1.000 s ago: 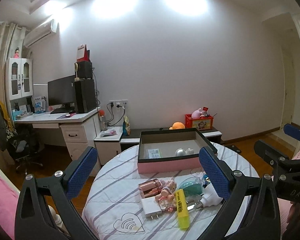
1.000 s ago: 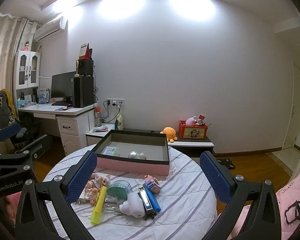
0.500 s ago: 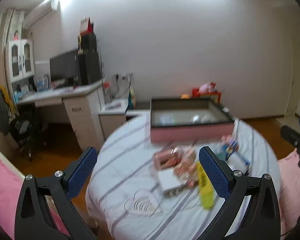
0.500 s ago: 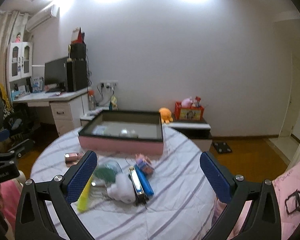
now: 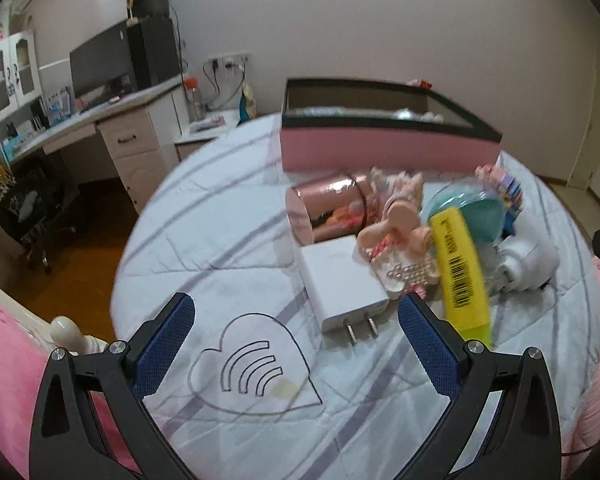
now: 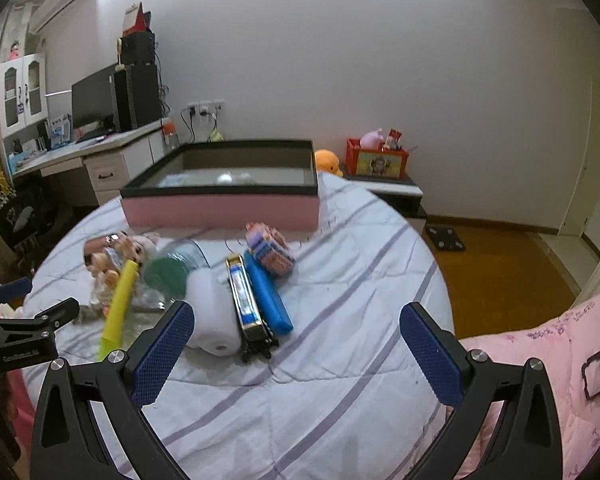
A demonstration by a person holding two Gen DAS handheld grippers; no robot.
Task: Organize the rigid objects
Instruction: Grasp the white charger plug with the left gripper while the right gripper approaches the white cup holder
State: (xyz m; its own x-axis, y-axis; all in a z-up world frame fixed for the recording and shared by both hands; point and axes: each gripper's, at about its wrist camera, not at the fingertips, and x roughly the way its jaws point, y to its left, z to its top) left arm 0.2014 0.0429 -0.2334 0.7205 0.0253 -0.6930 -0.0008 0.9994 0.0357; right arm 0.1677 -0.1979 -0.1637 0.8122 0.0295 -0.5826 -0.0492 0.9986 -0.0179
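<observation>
Change: both grippers are dipping closer over the round striped-cloth bench (image 6: 340,360) than a second ago.
Left gripper (image 5: 296,340): hovering spread wide, empty, near white plug charger (image 5: 342,280).
Right gripper (image 6: 296,344): spread wide, empty.
Clutter: yellow highlighter (image 5: 458,272), blue bar (image 6: 268,298) lying before pink black-rimmed box (image 6: 220,204).

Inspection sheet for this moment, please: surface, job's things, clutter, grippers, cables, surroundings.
Surface: round table under a striped white cloth.
Job's things: pink box, open, at the far side; white charger, yellow highlighter, doll, rose-gold tin, blue bar in a loose pile before it.
Clutter: nothing seen beyond the pile.
Grippers: left gripper and right gripper open, empty.
Cables: wall socket leads behind the desk.
Surroundings: desk, monitor, pink bedding.
</observation>
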